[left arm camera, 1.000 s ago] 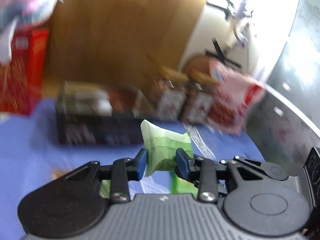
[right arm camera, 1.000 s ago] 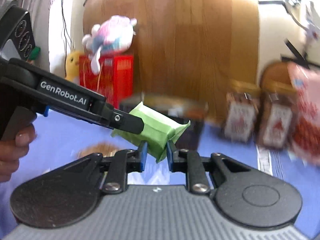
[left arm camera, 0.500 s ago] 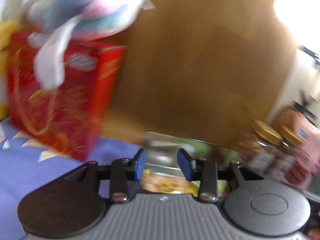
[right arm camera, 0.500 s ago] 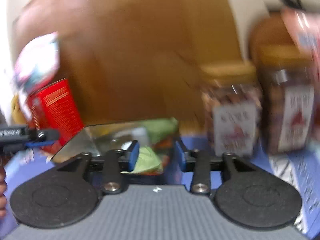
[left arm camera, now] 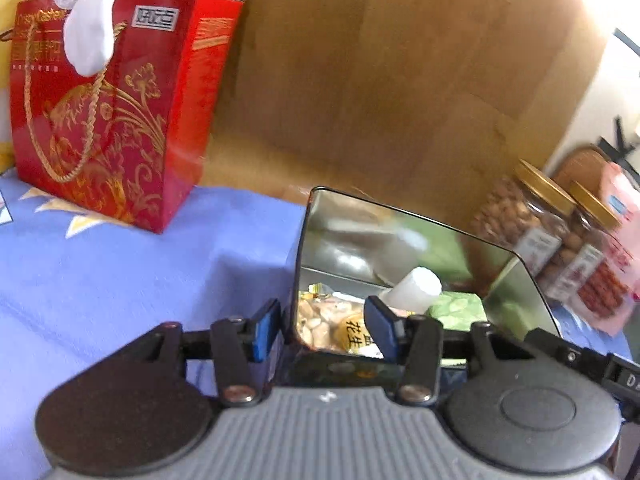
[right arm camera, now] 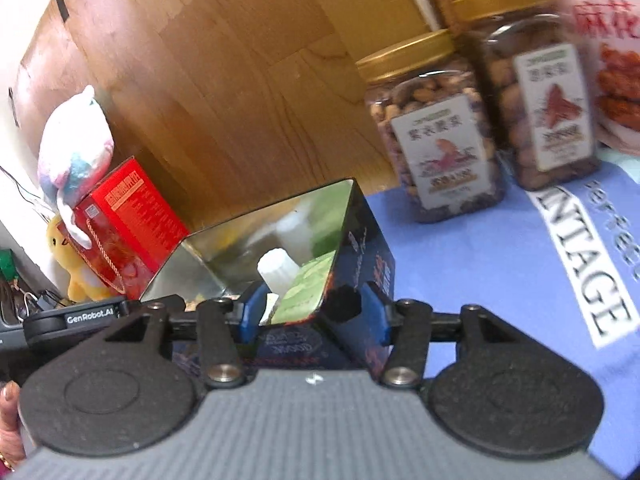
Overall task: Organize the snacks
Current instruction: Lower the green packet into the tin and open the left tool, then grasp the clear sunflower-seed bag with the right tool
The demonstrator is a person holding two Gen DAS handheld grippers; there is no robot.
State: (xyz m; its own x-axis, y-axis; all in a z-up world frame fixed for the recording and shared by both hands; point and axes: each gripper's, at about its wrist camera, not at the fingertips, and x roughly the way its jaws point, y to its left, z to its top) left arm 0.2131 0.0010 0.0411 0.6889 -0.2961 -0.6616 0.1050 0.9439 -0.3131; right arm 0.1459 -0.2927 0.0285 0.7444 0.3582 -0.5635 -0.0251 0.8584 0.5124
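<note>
An open dark tin (left arm camera: 360, 232) with shiny inner walls stands on the blue cloth. Inside it lie a green packet (left arm camera: 456, 306), a white roll (left arm camera: 416, 288) and a peanut snack pack (left arm camera: 332, 320). My left gripper (left arm camera: 324, 330) straddles the tin's near left corner with its jaws opening and no pad touching anything. In the right wrist view the same tin (right arm camera: 368, 248) holds the green packet (right arm camera: 304, 292) beside the white roll (right arm camera: 278, 270). My right gripper (right arm camera: 312, 314) spans the tin's near right corner, its jaws opening, gripping nothing.
A red gift box (left arm camera: 108, 112) with a plush toy on top stands left of the tin. Two gold-lidded nut jars (right arm camera: 436, 140) and a pink snack bag (right arm camera: 608, 52) stand to the right. A wooden board (left arm camera: 380, 80) rises behind. A hand (right arm camera: 8, 420) shows at lower left.
A second ago both grippers pinched the green packet in the air. Now it lies in the tin, both jaws stand wider, and both grippers have come down close to the tin's near corners.
</note>
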